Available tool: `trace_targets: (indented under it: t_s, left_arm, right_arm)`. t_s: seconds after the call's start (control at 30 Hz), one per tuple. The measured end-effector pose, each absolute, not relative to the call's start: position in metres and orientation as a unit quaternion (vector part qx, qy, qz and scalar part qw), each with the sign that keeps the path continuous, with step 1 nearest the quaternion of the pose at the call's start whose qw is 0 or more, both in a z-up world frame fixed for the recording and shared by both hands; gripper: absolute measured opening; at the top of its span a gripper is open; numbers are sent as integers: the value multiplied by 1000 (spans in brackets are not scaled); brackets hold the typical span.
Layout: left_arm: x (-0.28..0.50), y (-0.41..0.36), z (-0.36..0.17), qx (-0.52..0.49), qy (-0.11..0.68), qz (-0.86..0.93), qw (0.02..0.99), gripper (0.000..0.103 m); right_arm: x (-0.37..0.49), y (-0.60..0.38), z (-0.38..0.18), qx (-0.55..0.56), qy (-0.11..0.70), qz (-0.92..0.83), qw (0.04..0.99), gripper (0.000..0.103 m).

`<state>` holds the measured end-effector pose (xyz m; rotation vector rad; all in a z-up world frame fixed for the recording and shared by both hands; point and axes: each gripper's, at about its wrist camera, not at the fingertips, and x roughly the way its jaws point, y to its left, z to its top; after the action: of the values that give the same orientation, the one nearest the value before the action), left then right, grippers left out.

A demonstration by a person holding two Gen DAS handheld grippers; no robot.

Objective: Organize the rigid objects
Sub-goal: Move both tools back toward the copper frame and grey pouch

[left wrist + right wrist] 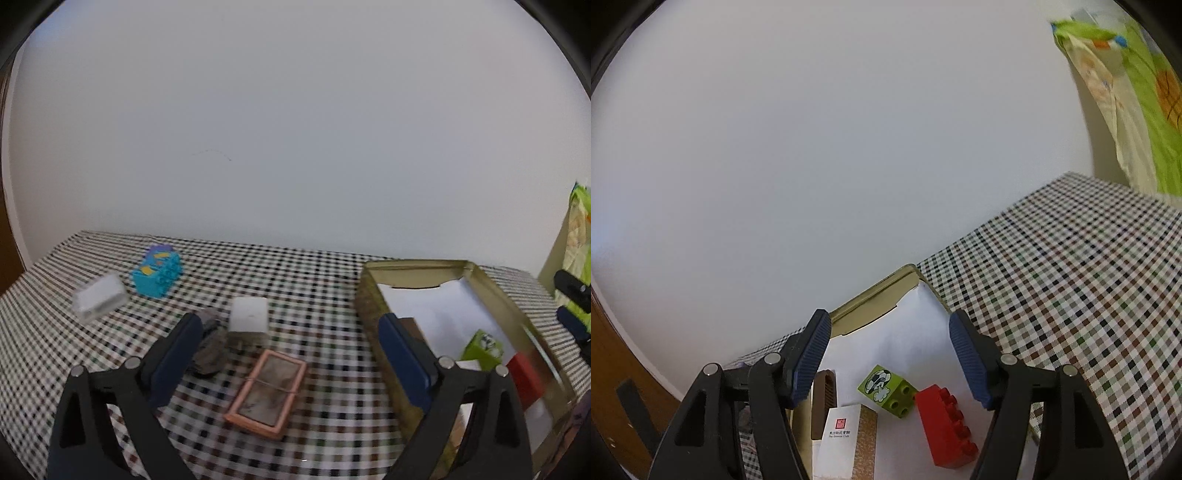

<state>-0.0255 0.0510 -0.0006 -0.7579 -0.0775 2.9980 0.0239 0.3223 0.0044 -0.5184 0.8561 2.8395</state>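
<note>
Left wrist view: the left tool [291, 334] stands with its jaws spread wide and nothing between the ribbed blue pads, over a counter [325, 280] draped in a fine checked cloth. Below the gap lies a flat rectangular frame [266, 392] with a salmon-pink rim and a dull grey panel. Beside the left finger sits a rough dark stone [209, 352], and just past it a smooth white cuboid box [248, 317]. Farther back are a blue studded plastic brick [157, 277] and a blurred white block [99, 296].

At the right stands a shallow rectangular metal tin [373, 295], gold-toned, lined with white paper.

Right wrist view: the right tool [888, 356] is held partly open and empty above that tin [879, 291]. Inside it lie a lime-green studded cube [888, 389] printed with a football, a red studded brick [945, 424] touching it, a white card box [838, 443] with a red seal and a speckled brown side, and a ridged brown piece [823, 398] upright against the tin's wall. A green and cream cloth [1137, 92] hangs at the far right.
</note>
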Motion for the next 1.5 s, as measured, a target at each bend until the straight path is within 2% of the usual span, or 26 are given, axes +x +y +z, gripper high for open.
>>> trace_targets:
  t_s: [0.37,0.8,1.5]
  left_arm:
    - [-14,40,1,-211,14,977,18,97]
    - [-18,13,-2,-224,3,974,13,97]
    - [-55,-109,-16,-275,-45,958,-71,97]
  right_arm:
    - [31,294,10,-136,228,958,106,72]
    - [42,241,17,-121,164,971,124,72]
    - [10,125,12,-195,95,975,38,72]
